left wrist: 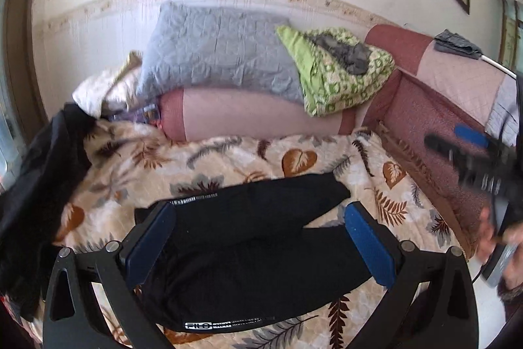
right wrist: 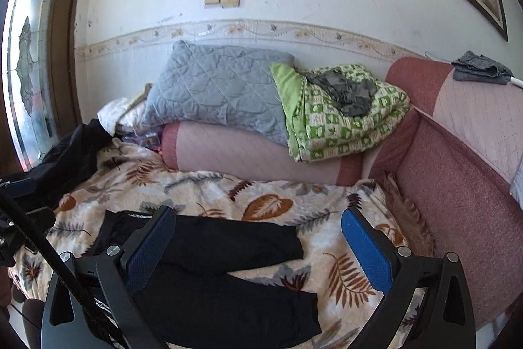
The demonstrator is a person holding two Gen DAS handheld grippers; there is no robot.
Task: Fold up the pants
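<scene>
Black pants (left wrist: 248, 237) lie spread flat on a leaf-patterned blanket (left wrist: 228, 156), waistband toward the left, two legs pointing right. They also show in the right wrist view (right wrist: 225, 270) with the legs parted. My left gripper (left wrist: 261, 218) is open above the pants' upper part, holding nothing. My right gripper (right wrist: 258, 224) is open above the leg ends, holding nothing. The right gripper also appears blurred at the right edge of the left wrist view (left wrist: 474, 165).
A pink bolster (right wrist: 255, 152) lies at the back with a grey quilted pillow (right wrist: 215, 87) and a green patterned quilt (right wrist: 343, 113) on it. A pink sofa back (right wrist: 457, 169) borders the right. Dark clothing (right wrist: 75, 152) is heaped at the left.
</scene>
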